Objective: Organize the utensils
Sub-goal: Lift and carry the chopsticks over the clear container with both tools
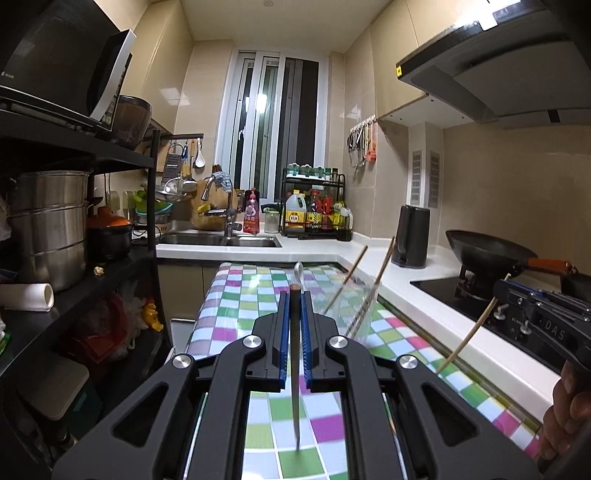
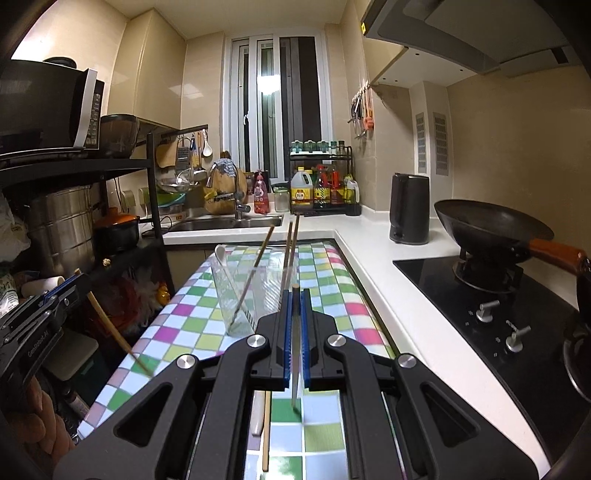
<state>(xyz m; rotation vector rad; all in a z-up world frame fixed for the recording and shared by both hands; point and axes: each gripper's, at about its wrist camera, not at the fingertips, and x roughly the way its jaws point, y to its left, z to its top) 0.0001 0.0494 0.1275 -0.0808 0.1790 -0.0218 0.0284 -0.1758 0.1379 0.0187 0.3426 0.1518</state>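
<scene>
Now, both tools clamped (chopstick each) — aloft

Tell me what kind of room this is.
A small home kitchen, apparently: a sink under the window, a wok on a gas hob, and a range hood overhead.

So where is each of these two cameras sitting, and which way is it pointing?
Left wrist view: rides on the left claw, facing the checkered table and sink; its fingers clamp a chopstick, and the right claw with a hand shows at right.
Right wrist view: rides on the right claw, facing the same way; the left claw shows at left.
Both share the glass with chopsticks, the wok and the kettle.
</scene>
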